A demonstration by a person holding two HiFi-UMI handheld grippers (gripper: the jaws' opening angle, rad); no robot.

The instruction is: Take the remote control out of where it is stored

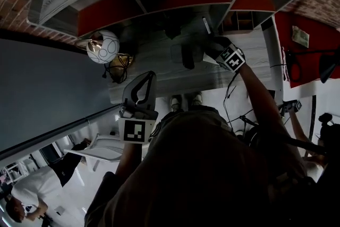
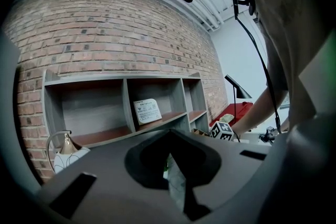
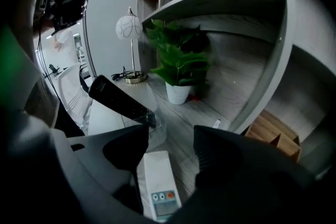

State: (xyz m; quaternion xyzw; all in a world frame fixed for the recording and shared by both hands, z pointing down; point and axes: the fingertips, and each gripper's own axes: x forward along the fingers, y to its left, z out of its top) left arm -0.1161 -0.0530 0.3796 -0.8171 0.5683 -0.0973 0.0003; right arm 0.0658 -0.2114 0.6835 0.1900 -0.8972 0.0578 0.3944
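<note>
Jaws of right gripper spread, white remote control between them (black remote beyond)

A black remote control stands tilted in a clear holder on the grey wood-grain desk, its upper end leaning out over the rim. Just beside the holder is a white remote, its small screen and buttons facing up.

I am logging a grey shelf unit standing against a brick wall, with a printed card leaning in its middle bay. A globe lamp and a potted plant are standing side by side at the desk's far end. A wooden box is sitting near right.
</note>
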